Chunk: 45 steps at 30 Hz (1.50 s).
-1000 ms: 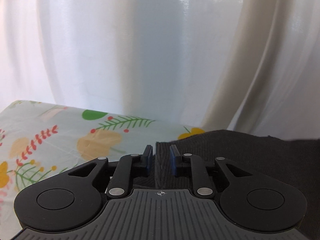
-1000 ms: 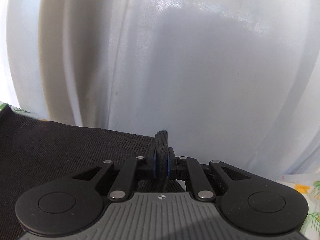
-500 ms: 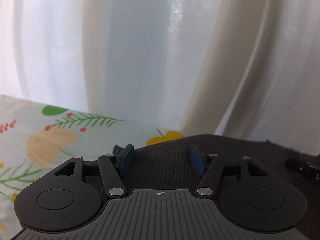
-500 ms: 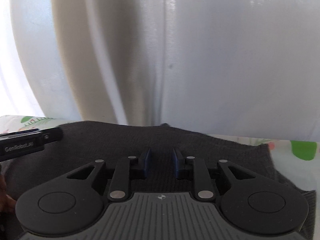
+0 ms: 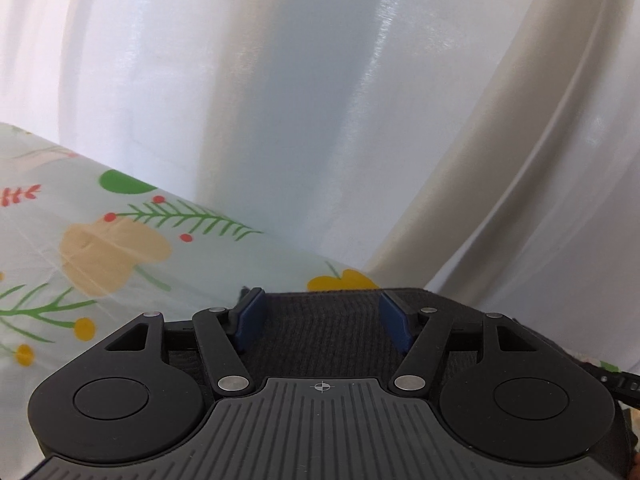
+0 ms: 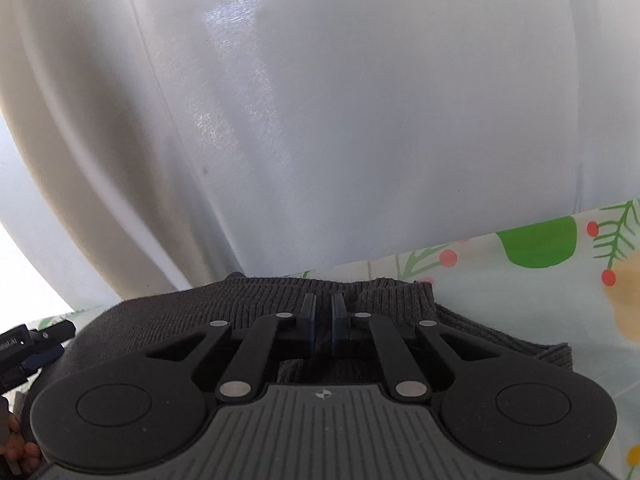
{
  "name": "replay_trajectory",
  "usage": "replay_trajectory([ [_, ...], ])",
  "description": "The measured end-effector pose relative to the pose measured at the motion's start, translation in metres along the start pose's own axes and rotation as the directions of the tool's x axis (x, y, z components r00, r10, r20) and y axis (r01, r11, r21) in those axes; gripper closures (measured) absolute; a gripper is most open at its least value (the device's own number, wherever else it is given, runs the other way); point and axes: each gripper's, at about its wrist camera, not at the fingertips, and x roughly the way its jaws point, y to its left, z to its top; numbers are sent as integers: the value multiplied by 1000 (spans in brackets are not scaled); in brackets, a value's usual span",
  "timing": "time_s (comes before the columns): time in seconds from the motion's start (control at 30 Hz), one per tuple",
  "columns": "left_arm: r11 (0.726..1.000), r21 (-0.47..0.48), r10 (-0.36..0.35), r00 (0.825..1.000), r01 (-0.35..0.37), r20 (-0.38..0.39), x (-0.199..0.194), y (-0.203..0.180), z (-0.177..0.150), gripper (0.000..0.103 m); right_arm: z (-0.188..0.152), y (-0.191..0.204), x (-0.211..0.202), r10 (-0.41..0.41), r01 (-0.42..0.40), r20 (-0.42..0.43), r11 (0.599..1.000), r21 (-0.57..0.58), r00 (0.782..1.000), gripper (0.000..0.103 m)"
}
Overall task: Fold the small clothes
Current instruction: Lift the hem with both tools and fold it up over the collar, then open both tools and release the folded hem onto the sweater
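Left gripper [image 5: 322,322]: fingers [image 5: 250,320] are standing spread wide, blue pads facing each other across an open gap. The dark ribbed garment [image 5: 320,332] is lying flat under and between them, its far edge sitting just past the fingertips. Nothing is being pinched on this side. The garment is resting on the tabletop [image 5: 100,264], which is wearing a pale cloth printed with leaves, berries and yellow shapes. White curtain [image 5: 320,100] is hanging close behind the tabletop edge.

Right gripper [image 6: 323,320]: fingers [image 6: 308,322] are sitting nearly together, only a narrow slit showing between the blue pads. The garment [image 6: 256,300] is lying beneath and ahead of the fingers; a ribbed hem is running across just beyond the tips, bunching slightly to the right. Whether any knit is caught in the slit, I cannot tell: the gap looks dark, and the fabric behind it is the same shade. A folded layer of the garment is showing at lower right, its edge stepping out onto the printed tabletop [image 6: 560,300].

In the right wrist view, the left gripper [image 6: 28,344] is showing at the far left edge, just beside the garment's left side. Curtain [image 6: 360,120] is filling the upper part of this view as well.
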Motion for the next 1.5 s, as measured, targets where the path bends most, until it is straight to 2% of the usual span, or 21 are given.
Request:
replay_trajectory([
  [0.03, 1000, 2, 21, 1000, -21, -11, -6, 3, 0, 33, 2, 7, -1, -24, 25, 4, 999, -36, 1000, 91],
  [0.07, 1000, 7, 27, 999, -27, -32, -13, 6, 1, 33, 0, 12, -13, -36, 36, 7, 997, -65, 999, 75],
  [0.1, 1000, 9, 10, 998, -10, -58, -22, 12, 0, 33, -4, 16, -27, -14, 15, 7, 996, -89, 1000, 68],
  [0.17, 999, 10, -45, 996, 46, -76, -40, 22, -4, 30, -15, 18, -55, 19, -19, -1, 993, -118, 1000, 68],
  [0.2, 998, 36, -46, 995, 49, -84, -50, 27, -8, 29, -23, 19, -69, 24, -25, -12, 989, -146, 1000, 69],
  [0.27, 995, 100, -3, 996, 13, -94, -64, 32, -14, 29, -40, 20, -87, -3, -2, -22, 975, -220, 1000, 69],
  [0.33, 990, 139, 52, 993, -36, -110, -76, 40, -19, 29, -55, 14, -103, -69, 56, -34, 955, -291, 997, 74],
  [0.4, 991, 118, 83, 987, -67, -137, -84, 54, -20, 29, -60, 6, -114, -84, 70, -36, 954, -292, 996, 76],
  [0.47, 993, 77, 101, 981, -89, -167, -91, 67, -19, 29, -62, 6, -124, -188, 175, -13, 935, -309, 982, 76],
  [0.5, 995, 48, 93, 979, -85, -184, -93, 74, -18, 29, -61, 5, -130, -190, 180, -6, 938, -295, 982, 74],
  [0.53, 999, 3, 53, 978, -54, -201, -96, 82, -17, 29, -58, 5, -139, -167, 159, -9, 955, -250, 986, 73],
  [0.6, 996, -92, -42, 974, 21, -225, -98, 94, -16, 31, -55, 6, -149, -71, 64, -35, 984, -166, 997, 71],
  [0.7, 976, -202, -138, 956, 87, -260, -92, 102, -15, 35, -53, 24, -156, 54, -62, -65, 989, -136, 996, 68],
  [0.8, 962, -249, -187, 939, 115, -289, -82, 102, -18, 39, -59, 51, -153, 113, -126, -83, 977, -173, 990, 68],
  [0.93, 960, -248, -198, 935, 126, -293, -77, 98, -18, 42, -66, 80, -149, 188, -207, -118, 962, -178, 975, 68],
  [1.0, 953, -271, -220, 928, 138, -300, -75, 98, -17, 51, -71, 93, -147, 206, -229, -131, 954, -194, 970, 68],
  [1.07, 954, -272, -211, 928, 127, -306, -73, 96, -18, 59, -75, 103, -146, 212, -239, -143, 949, -205, 967, 68],
  [1.13, 954, -269, -211, 929, 129, -303, -72, 97, -19, 76, -78, 110, -140, 214, -244, -153, 946, -215, 965, 68],
  [1.17, 950, -281, -222, 928, 137, -298, -73, 99, -19, 81, -80, 113, -138, 209, -240, -155, 945, -223, 965, 68],
  [1.37, 931, -326, -263, 923, 166, -279, -72, 104, -21, 83, -85, 115, -129, 203, -238, -172, 947, -217, 964, 68],
  [1.5, 921, -344, -278, 924, 180, -261, -77, 102, -18, 88, -84, 104, -129, 156, -187, -154, 960, -211, 976, 68],
])
